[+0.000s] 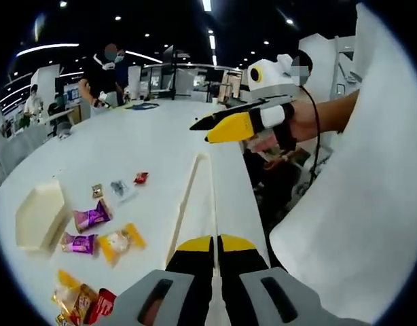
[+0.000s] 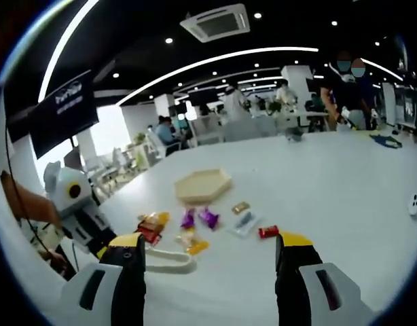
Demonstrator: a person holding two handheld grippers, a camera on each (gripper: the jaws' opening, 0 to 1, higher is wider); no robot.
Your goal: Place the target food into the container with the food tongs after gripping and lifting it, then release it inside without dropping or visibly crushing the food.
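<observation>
My left gripper (image 1: 215,244) pinches cream plastic food tongs (image 1: 195,197), my right gripper (image 2: 208,261) gapes wide, and the beige hexagonal tray (image 2: 203,185) sits foodless.

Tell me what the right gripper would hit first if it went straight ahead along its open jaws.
Probably the cluster of small wrapped snacks on the white table, with the beige hexagonal tray farther along. The right gripper has its jaws wide apart; depth is unclear.

Bare table (image 2: 331,176) beyond snack packets (image 2: 195,227)

Snack packets (image 2: 198,219) scattered on table (image 2: 344,183); container (image 2: 203,185) apparently just behind.
</observation>
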